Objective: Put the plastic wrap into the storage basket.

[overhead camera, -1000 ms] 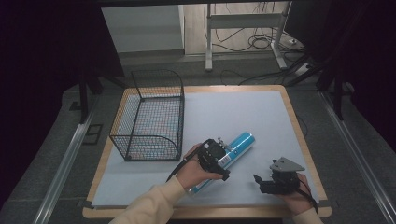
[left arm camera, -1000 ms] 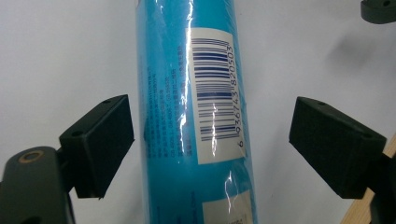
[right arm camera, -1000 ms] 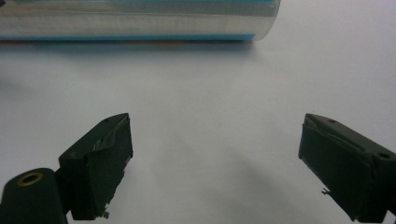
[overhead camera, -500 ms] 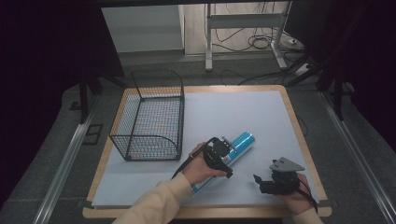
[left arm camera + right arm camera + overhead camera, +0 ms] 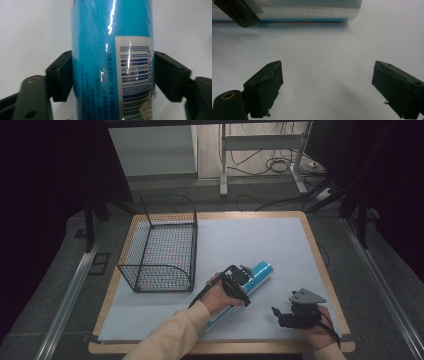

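Note:
A blue cylindrical can [image 5: 261, 270] lies on its side on the pale mat, slanting up to the right. My left gripper [image 5: 243, 278] reaches over its middle. Its jaws have just been closing, and in the left gripper view both pads press the sides of the can [image 5: 112, 62], beside the barcode label. My right gripper [image 5: 276, 315] rests on the mat near the front right edge, apart from the can. Its jaws [image 5: 327, 85] stand wide open with bare mat between them. Beyond them lie the can [image 5: 299, 10] and a jaw of the left gripper.
A black wire basket [image 5: 160, 245] stands on the left part of the wooden table [image 5: 320, 265]. The pale mat [image 5: 250, 235] covers most of the top. Desk legs and cables lie on the floor behind the table.
My left hand has shifted a little to the right and lower onto the can. The right gripper has stayed where it was.

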